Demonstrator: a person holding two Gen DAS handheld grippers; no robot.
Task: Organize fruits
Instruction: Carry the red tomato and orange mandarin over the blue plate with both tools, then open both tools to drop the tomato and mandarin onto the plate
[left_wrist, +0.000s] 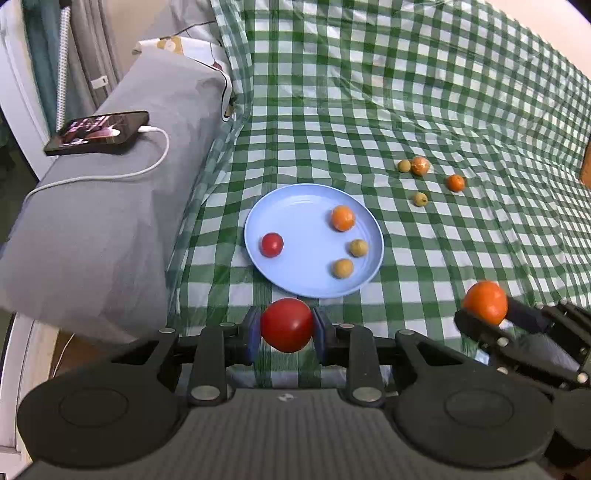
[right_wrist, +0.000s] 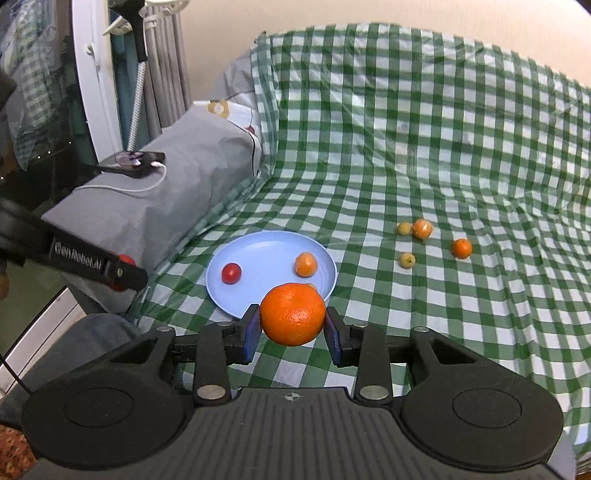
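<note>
A light blue plate (left_wrist: 295, 206) lies on the green checked cloth and shows in the right wrist view too (right_wrist: 258, 247). On it are a small red tomato (left_wrist: 272, 244), an orange (left_wrist: 342, 218) and two small yellowish fruits (left_wrist: 358, 247). My left gripper (left_wrist: 287, 325) is shut on a red tomato (left_wrist: 287, 325), just short of the plate's near rim. My right gripper (right_wrist: 292, 314) is shut on an orange (right_wrist: 292, 314), held near the plate's near right rim; it shows in the left wrist view (left_wrist: 485, 301).
Several loose fruits lie on the cloth right of the plate: two oranges (left_wrist: 455, 182) (left_wrist: 420, 165) and two small yellowish fruits (left_wrist: 420, 199). A grey pillow (left_wrist: 110, 206) to the left carries a phone (left_wrist: 98, 132) on a white cable.
</note>
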